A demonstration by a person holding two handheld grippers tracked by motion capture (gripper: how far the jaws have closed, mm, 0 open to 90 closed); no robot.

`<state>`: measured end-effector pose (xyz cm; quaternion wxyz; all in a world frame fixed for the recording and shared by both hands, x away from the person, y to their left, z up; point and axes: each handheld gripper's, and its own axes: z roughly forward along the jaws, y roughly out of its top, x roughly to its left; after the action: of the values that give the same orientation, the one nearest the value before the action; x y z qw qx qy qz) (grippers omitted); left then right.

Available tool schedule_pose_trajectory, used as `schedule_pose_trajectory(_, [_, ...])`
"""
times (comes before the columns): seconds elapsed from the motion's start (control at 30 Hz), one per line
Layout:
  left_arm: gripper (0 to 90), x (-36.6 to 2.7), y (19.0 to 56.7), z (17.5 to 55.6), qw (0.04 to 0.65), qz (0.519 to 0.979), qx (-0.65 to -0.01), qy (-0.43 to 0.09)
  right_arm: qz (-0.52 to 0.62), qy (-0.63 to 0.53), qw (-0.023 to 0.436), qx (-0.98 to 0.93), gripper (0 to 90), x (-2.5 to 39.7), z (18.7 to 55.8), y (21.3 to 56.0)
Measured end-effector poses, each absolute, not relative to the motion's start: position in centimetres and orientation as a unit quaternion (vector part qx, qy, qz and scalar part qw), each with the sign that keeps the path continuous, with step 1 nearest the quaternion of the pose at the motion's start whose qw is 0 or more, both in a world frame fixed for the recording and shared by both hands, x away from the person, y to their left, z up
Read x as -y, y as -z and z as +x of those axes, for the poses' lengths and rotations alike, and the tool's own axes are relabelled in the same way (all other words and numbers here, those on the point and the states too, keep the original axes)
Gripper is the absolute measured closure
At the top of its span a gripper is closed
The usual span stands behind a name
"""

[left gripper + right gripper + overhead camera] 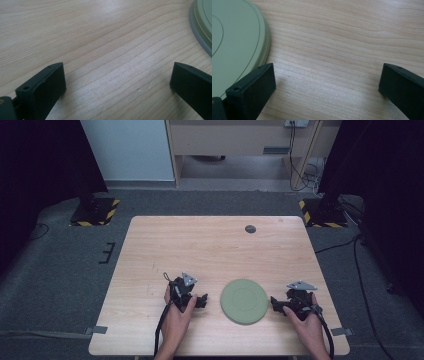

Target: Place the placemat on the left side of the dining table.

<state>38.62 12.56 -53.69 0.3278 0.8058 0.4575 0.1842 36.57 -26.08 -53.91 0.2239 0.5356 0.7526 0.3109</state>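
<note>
A round pale green plate [244, 301] lies flat on the wooden table [215, 250], near its front edge. My left gripper [202, 301] rests on the table just left of the plate, open, with bare wood between its jaws; the plate's rim [200, 32] shows at the upper right of the left gripper view. My right gripper [275, 303] sits just right of the plate, also open and empty. In the right gripper view the plate [234, 47] lies at the left, partly behind one fingertip [253, 87].
A small dark round disc [250, 229] is set in the tabletop near its far edge. Grey carpet surrounds the table, with black stands on hazard-striped bases [95, 212] at the far left and right. Cables [367, 305] trail on the floor at the right.
</note>
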Motion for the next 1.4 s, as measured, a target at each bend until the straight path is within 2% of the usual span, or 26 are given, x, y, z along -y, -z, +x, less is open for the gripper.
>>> schedule_pose_trajectory(0.27, [0.0, -12.5, 53.7, 38.8, 0.329, 0.804, -0.46, -0.184, 0.53, -0.314, 0.217, -0.757, 0.7, 26.0, 36.3, 53.9])
schedule_pose_trajectory(0.43, [3.2, -12.4, 53.3, 37.8, 0.361, 0.801, -0.448, -0.167, 0.519, -0.323, 0.209, -0.763, 2.8, 26.1, 36.0, 53.8])
schedule_pose_trajectory(0.5, [3.2, -12.3, 53.1, 37.1, 0.381, 0.795, -0.444, -0.161, 0.512, -0.355, 0.187, -0.759, 3.2, 26.4, 35.5, 53.6])
schedule_pose_trajectory(0.73, [3.2, -9.6, 52.6, 34.9, 0.393, 0.818, -0.389, -0.157, 0.47, -0.36, 0.177, -0.786, 5.2, 25.4, 34.5, 53.0])
schedule_pose_trajectory(1.13, [3.1, -7.3, 53.1, 34.4, 0.387, 0.832, -0.365, -0.16, 0.462, -0.35, 0.183, -0.794, 4.1, 25.2, 34.4, 53.2])
schedule_pose_trajectory(1.4, [0.7, -7.0, 53.1, 34.6, 0.38, 0.829, -0.373, -0.173, 0.47, -0.349, 0.194, -0.787, 3.2, 25.0, 34.5, 53.2])
